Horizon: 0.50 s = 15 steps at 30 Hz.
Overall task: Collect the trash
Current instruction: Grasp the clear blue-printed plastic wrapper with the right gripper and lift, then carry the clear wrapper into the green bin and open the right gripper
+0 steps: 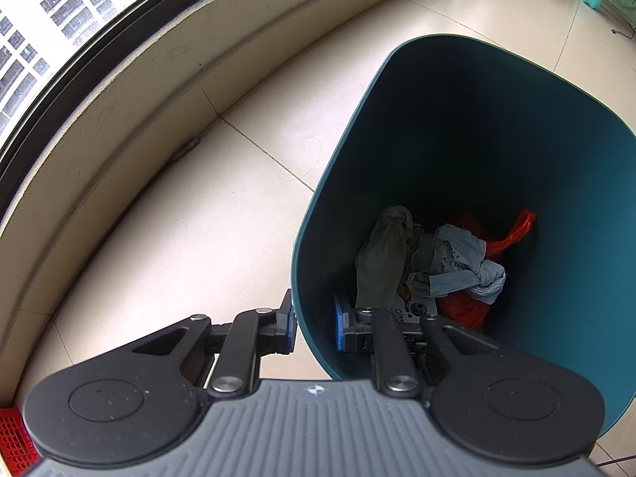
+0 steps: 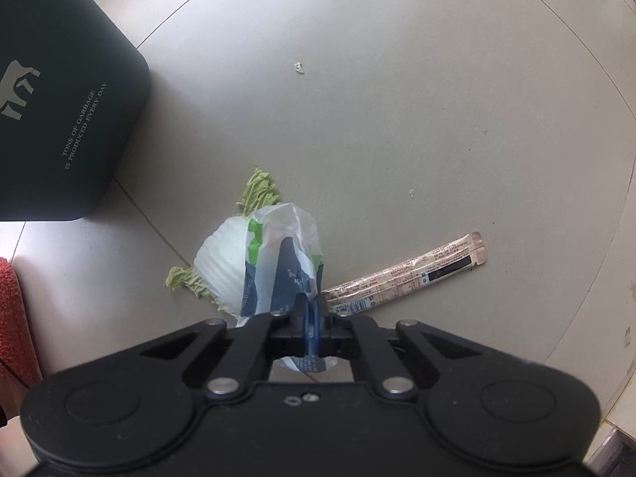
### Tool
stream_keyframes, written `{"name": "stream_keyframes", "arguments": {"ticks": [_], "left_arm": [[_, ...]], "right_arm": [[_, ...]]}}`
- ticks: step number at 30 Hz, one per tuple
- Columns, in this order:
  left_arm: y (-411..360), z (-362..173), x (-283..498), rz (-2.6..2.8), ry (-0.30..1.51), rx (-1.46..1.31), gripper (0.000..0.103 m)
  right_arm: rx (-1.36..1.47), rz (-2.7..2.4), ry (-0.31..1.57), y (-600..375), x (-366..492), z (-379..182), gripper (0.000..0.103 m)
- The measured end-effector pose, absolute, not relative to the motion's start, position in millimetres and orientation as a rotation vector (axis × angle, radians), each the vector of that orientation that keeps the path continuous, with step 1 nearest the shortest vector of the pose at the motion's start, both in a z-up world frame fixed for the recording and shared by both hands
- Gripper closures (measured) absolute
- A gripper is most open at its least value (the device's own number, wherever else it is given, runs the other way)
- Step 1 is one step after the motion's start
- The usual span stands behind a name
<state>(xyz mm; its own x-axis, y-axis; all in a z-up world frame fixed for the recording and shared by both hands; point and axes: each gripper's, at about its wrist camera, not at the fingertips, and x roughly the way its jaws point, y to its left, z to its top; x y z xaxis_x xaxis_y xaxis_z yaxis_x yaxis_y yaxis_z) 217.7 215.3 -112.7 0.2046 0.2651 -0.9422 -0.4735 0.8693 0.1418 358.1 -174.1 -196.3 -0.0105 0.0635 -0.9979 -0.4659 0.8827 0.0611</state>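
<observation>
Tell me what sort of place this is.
Likely a high-rise flat's room or enclosed balcony: pale tiled floor, a window facing apartment towers, and a green household waste bin.

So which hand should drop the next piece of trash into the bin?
The right. Its gripper is already shut on the plastic wrapper lying over the cabbage leaf, beside the bin. The left gripper is busy, jaws clamped on the bin's rim.

Bare floor [image 2: 397,99] lies open right of the bin [image 2: 67,91].
</observation>
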Motion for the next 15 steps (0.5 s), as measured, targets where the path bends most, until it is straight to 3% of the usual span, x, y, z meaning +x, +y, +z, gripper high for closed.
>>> {"name": "stream_keyframes", "arguments": {"ticks": [4, 15], "left_arm": [[217, -113, 217, 0.520, 1.264, -0.200, 0.086], [219, -111, 217, 0.514, 1.263, -0.211, 0.086]], "right_arm": [[-0.342, 0.462, 1.480, -171, 355, -160, 0.102], [-0.094, 0.672, 1.130, -131, 353, 41, 0.102]]}}
